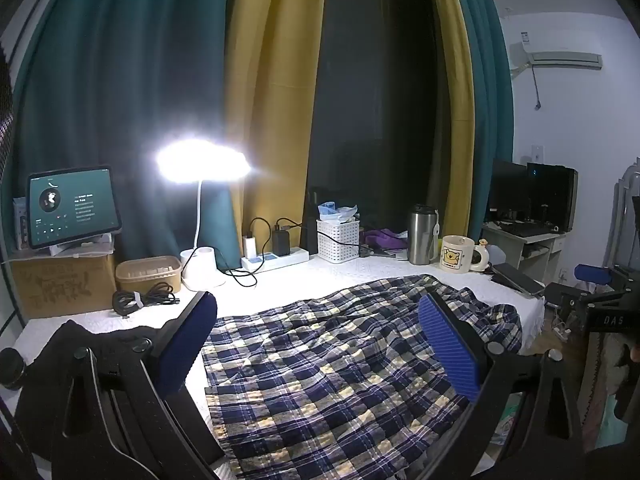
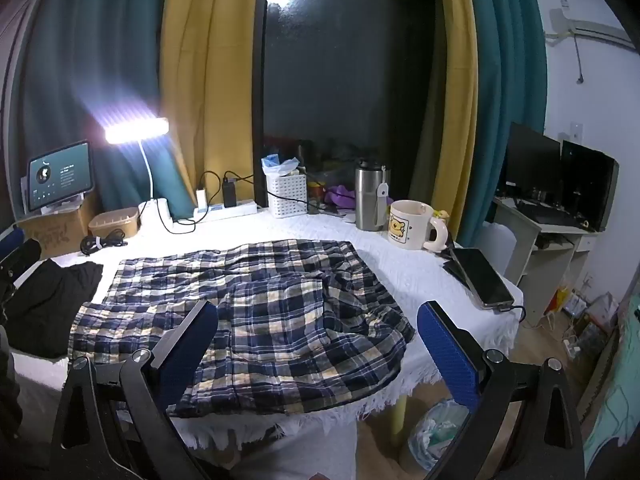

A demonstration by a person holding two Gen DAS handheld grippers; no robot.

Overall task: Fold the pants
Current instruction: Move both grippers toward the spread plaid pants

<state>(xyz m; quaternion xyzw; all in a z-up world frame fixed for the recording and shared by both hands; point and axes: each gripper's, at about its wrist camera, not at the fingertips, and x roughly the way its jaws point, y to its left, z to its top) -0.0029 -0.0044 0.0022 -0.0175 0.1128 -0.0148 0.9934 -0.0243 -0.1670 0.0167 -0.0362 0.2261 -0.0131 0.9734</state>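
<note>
Pants (image 2: 248,304), plaid, lie rumpled across your white-clothed table (image 2: 400,272), one edge hanging off the near side. Left gripper (image 1: 320,344) and right gripper (image 2: 318,344) hover above, jaws apart, empty. Careless sweeps could snag the cloth, toppling the mug (image 2: 410,226) or phone (image 2: 482,276).

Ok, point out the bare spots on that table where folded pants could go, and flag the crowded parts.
Freest: the white cloth between the plaid pants and the back row. A second patch lies right of the pants, bordered by the mug and phone. Crowded: the back edge, with lamp, power strip, basket and flask. The black garment fills the left.
</note>
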